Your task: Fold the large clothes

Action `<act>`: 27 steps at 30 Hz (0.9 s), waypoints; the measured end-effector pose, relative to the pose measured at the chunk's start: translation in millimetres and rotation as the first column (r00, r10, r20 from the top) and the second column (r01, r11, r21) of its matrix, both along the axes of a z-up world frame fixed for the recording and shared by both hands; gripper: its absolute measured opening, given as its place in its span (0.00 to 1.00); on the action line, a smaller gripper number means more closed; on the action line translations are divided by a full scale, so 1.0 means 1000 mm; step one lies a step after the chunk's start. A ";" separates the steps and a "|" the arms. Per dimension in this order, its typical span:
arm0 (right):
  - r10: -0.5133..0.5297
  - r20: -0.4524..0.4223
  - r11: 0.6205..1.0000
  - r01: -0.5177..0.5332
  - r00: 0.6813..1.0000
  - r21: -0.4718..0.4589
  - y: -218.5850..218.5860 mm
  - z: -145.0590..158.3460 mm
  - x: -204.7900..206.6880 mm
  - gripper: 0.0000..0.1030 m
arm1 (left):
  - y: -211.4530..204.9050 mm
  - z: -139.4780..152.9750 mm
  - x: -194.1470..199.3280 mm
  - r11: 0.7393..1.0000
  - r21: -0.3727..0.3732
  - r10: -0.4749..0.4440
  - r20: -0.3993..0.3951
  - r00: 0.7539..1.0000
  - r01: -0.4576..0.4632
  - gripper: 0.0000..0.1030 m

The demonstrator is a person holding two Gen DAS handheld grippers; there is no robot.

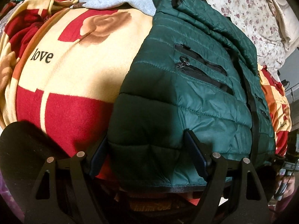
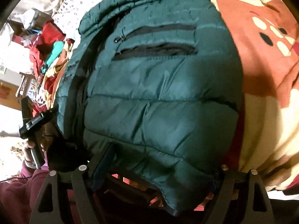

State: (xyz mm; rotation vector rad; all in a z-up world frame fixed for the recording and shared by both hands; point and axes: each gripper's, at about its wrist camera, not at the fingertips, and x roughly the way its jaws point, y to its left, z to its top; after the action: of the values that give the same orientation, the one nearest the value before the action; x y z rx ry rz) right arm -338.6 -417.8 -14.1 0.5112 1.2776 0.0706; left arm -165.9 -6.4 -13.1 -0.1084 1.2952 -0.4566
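**Two claws at the jacket's hem, fold not yet begun**

Two claws straddle the near hem of the green puffer jacket (image 1: 186, 97), which lies flat, zipped front up, on the red-and-cream blanket (image 1: 78, 85) covering the bed. Left of the jacket's centre zip, our left claw (image 1: 145, 155) stands wide open, hem padding bulging between its fingers, nothing pinched yet. Right of that zip, our right claw (image 2: 162, 169) is equally wide, the hem corner lying loose between its fingers. We judge this the grasp before the first fold. Next we should close both claws together on the hem, catching every layer, then lift evenly and carry it toward the collar.
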 end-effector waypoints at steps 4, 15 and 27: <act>0.027 -0.002 0.999 -0.027 1.000 -0.026 0.003 0.006 0.005 0.52 | -0.001 0.000 -0.001 1.000 0.001 0.004 -0.002 1.000 -0.004 0.77; 0.099 0.154 0.988 -0.079 0.983 -0.132 0.005 0.062 0.017 0.20 | -0.007 0.032 -0.005 0.998 0.023 -0.057 0.102 0.993 0.055 0.11; -0.003 0.362 0.993 0.045 0.932 -0.107 -0.026 0.113 0.051 0.20 | -0.011 0.102 0.032 0.996 -0.088 0.040 0.271 0.962 -0.017 0.10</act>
State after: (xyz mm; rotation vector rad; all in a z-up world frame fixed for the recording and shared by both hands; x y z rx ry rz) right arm -288.0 -443.8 98.6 0.3931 0.9075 0.0678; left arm -134.1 -17.7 88.5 -0.1306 1.0027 -0.4845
